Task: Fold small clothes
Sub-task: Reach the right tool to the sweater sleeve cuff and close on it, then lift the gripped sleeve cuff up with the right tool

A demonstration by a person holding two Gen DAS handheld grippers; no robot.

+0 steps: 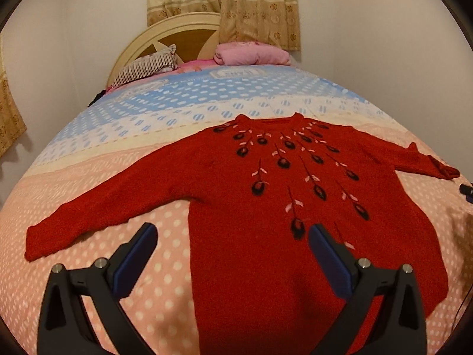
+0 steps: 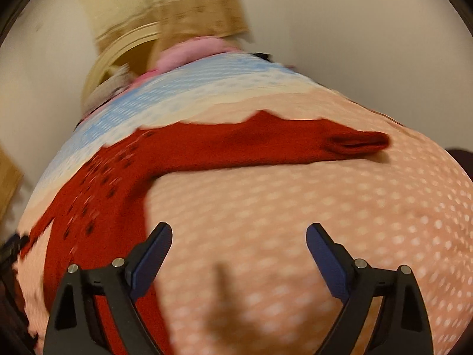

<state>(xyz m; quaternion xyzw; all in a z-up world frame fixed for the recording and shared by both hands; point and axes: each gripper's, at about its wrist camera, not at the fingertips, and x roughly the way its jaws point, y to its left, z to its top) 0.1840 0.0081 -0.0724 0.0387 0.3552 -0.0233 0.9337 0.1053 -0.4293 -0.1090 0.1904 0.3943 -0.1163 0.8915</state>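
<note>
A red knitted sweater [image 1: 266, 195] with dark flower embroidery lies flat, front up, on the bed, both sleeves spread out. My left gripper [image 1: 233, 236] hovers open above its lower left body edge, nothing between the blue pads. In the blurred right wrist view the sweater [image 2: 112, 183] lies to the left, its right sleeve [image 2: 266, 145] stretching across the bedspread to a cuff [image 2: 360, 143]. My right gripper [image 2: 239, 236] is open over bare bedspread below that sleeve, holding nothing.
The bed carries a pink, cream and blue dotted bedspread [image 1: 118, 177]. A striped pillow [image 1: 147, 66] and a folded pink blanket [image 1: 251, 54] lie by the rounded headboard [image 1: 165, 29]. Curtains [image 1: 224, 0] hang behind. A dark object [image 1: 467, 190] sits at the right edge.
</note>
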